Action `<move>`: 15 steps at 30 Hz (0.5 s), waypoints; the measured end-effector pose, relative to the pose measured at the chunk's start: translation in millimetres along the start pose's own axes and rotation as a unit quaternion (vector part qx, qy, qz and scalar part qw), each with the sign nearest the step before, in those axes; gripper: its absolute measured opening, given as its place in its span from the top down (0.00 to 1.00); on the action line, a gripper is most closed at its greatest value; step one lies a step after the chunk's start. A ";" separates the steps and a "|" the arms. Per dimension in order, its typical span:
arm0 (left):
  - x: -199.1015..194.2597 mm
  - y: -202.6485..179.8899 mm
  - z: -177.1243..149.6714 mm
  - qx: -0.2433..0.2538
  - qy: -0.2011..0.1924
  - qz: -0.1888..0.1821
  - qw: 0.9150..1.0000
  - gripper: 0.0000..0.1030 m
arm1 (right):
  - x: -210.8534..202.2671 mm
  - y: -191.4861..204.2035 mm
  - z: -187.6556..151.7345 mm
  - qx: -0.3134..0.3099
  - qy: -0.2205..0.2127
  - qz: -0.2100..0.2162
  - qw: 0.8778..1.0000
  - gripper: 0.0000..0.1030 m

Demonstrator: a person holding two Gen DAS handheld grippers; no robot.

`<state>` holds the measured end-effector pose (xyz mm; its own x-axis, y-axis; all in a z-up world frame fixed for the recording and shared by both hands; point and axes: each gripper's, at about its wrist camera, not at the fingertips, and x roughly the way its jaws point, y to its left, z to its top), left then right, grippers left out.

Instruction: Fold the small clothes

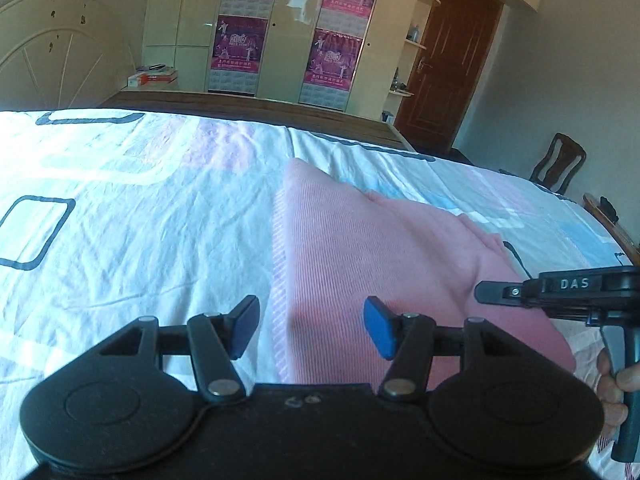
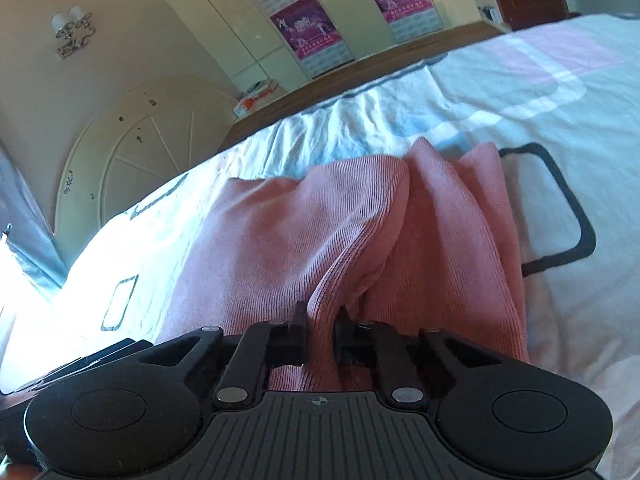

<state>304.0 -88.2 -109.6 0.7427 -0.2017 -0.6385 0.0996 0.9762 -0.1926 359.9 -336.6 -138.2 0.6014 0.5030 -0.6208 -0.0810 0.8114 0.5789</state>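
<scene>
A pink ribbed garment (image 1: 360, 248) lies on the bed, its left hem running straight away from me. My left gripper (image 1: 310, 328) hovers over that hem with its blue pads (image 1: 378, 326) apart and nothing between them. In the right wrist view the same pink garment (image 2: 280, 240) is bunched into folds. There my right gripper (image 2: 322, 320) is shut on a raised ridge of the cloth, which stands up between its black fingers. The right gripper (image 1: 484, 292) also shows at the right edge of the left wrist view, held by a hand (image 1: 612, 380).
The bed sheet (image 1: 120, 220) is white with pink, blue and dark outlined squares, and wrinkled. A cream headboard (image 2: 132, 160) stands at one end. Beyond the bed are a wardrobe with posters (image 1: 288, 32), a brown door (image 1: 448, 60) and a wooden chair (image 1: 560, 164).
</scene>
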 end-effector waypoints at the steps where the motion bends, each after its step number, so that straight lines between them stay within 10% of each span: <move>1: 1.4 -1.3 2.2 0.001 -0.001 -0.003 1.000 0.45 | -8.3 2.3 2.2 -0.010 -0.013 -0.004 1.000 0.90; 15: 29.7 -30.9 -19.2 0.011 0.041 -0.042 0.998 0.37 | -43.7 -28.5 -23.3 -0.039 0.003 -0.098 0.994 0.90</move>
<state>310.3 -125.9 -137.0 0.6742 -0.2888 -0.6797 0.1757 0.9567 -0.2321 317.4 -374.8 -139.9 0.6073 0.3338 -0.7210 -0.0230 0.9145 0.4040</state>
